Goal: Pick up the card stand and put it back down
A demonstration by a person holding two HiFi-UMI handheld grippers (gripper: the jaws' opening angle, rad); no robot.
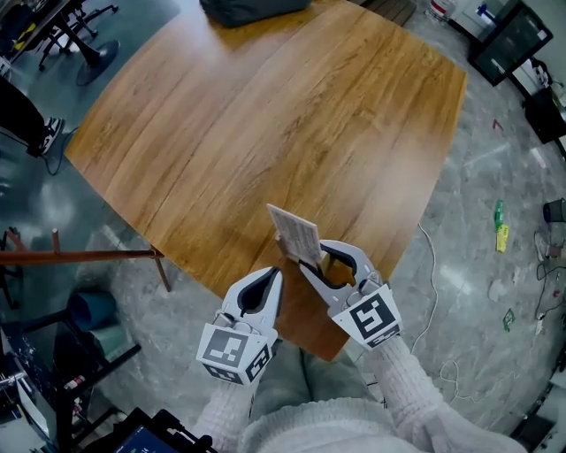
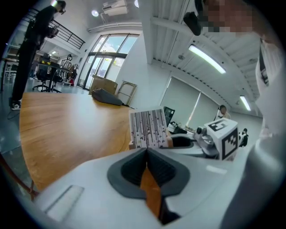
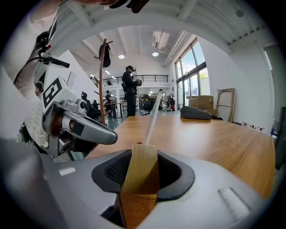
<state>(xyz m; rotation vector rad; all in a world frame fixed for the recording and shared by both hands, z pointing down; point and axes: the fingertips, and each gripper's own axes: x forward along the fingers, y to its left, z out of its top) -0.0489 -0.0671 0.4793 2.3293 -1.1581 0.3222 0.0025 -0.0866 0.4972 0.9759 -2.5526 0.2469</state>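
Pointing slightly downward, side by side over the bench [image 1: 265, 115] corner: right tool [image 1: 320, 259] clamped on the card stand [image 1: 294, 232] base; left tool [image 1: 272, 276] closed, empty, just beside.

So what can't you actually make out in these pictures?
- Base of the card stand: in the head view the jaws of the right gripper cover it, so I cannot tell whether it touches the table.
- Print on the card: too small in the left gripper view, and edge-on in the right gripper view.
- Dark bag: cut off by the top edge of the head view.
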